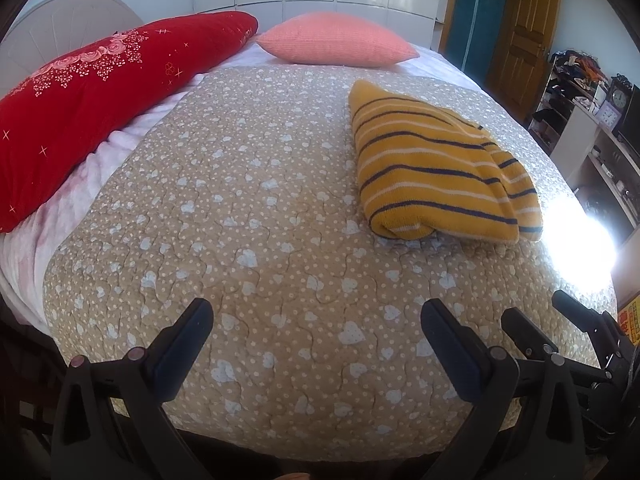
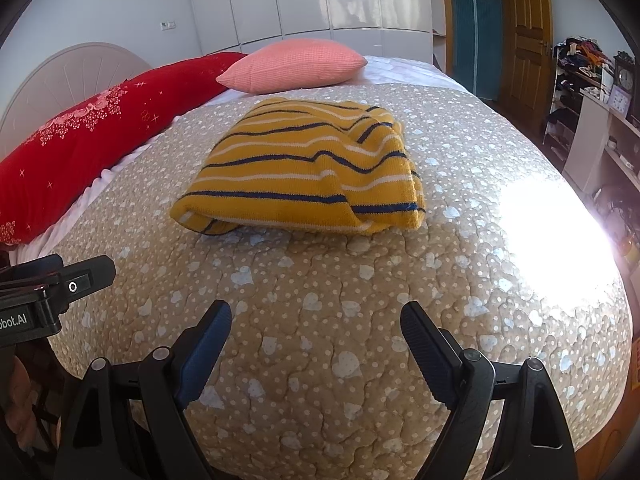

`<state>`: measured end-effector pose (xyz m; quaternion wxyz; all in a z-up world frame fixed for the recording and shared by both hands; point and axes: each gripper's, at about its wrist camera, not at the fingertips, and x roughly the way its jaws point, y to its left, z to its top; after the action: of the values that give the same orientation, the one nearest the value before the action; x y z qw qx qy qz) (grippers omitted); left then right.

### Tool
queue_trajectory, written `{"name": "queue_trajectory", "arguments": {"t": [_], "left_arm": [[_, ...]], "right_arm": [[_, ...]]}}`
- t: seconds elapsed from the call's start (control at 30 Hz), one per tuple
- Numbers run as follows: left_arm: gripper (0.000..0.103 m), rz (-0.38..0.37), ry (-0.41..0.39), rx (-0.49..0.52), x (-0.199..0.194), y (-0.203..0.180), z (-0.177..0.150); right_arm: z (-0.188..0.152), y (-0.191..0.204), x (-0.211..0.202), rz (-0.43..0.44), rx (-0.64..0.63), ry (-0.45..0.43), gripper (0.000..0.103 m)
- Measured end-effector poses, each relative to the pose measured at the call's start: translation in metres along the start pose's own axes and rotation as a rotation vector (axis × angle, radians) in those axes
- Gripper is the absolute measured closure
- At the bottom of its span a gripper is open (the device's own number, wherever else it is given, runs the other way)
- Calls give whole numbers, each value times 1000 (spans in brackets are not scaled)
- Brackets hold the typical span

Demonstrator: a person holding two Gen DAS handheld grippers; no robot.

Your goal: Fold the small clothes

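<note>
- We see the yellow sweater (image 2: 304, 176) lying folded into a thick, roughly rectangular bundle on the quilt (image 2: 320, 360), well ahead of both grippers and touching neither.
- Its knit looks soft and ribbed, mustard yellow with thin navy and white stripes; the near edge is a rounded fold, and a second layer shows along its right side.
- In the left wrist view the sweater (image 1: 436, 168) sits to the right of centre.
- The quilt (image 1: 260, 240) is beige, stitched in wavy puckered lines and printed with pale hearts and small white dots; a bright patch of sunlight washes out its right edge.
- Our left gripper (image 1: 316, 324) hangs over the near end of the quilt with its jaws spread wide and nothing between them; the fingers are matte black with dark blue pads.
- Our right gripper (image 2: 316, 326) is likewise wide apart and holds nothing, its inner pad faces finely ridged.
- At the far side lie a long red velvety bolster (image 1: 100, 104) with pink rose embroidery and a coral waffle-textured pillow (image 1: 336, 40).
- Behind the bolster curves a pale headboard (image 2: 68, 76) with radiating grooves.
</note>
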<state>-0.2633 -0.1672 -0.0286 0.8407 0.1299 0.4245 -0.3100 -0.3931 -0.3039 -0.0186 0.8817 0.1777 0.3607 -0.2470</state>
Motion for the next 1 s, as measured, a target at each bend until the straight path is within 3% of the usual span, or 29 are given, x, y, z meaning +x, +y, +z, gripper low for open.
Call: {"name": "queue_trajectory", "arguments": {"t": [1.0], "left_arm": [[0,-15,32,19,5,-5,-3]], "right_arm": [[-3,-7,5,-10,29,25,12]]}}
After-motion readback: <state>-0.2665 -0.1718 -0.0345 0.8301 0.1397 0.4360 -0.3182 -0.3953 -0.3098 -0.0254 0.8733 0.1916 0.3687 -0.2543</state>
